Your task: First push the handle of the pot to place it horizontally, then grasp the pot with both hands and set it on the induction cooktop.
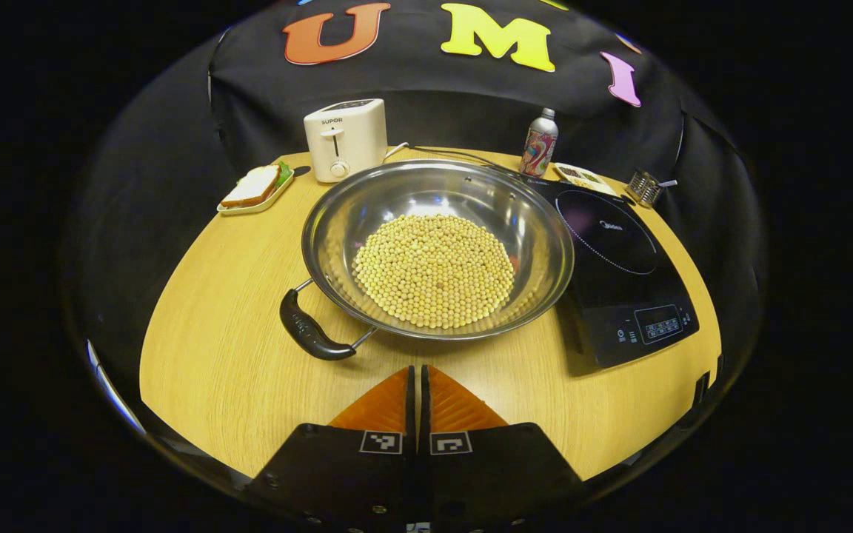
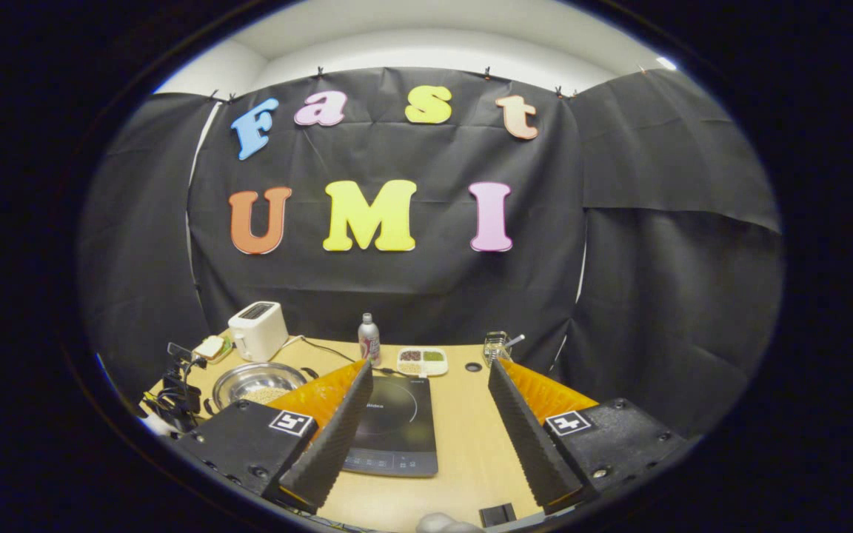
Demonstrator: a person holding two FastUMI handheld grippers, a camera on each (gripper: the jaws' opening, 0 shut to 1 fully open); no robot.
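Pot (image 1: 437, 252) beside cooktop (image 1: 623, 266), handle (image 1: 310, 329) skewed, unpushed; left hand-held gripper (image 1: 417, 385) fingers together, empty; right hand-held gripper (image 2: 426, 414) wide; all steps left.

steel pot (image 1: 437, 248) of beans, handle (image 1: 311, 330) askew, seemingly touching black induction cooktop (image 1: 623, 274)

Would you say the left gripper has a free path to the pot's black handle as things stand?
Probably yes. The left gripper, fingers closed together, faces the pot, and only bare table lies between it and the handle, which sits slightly to its left.
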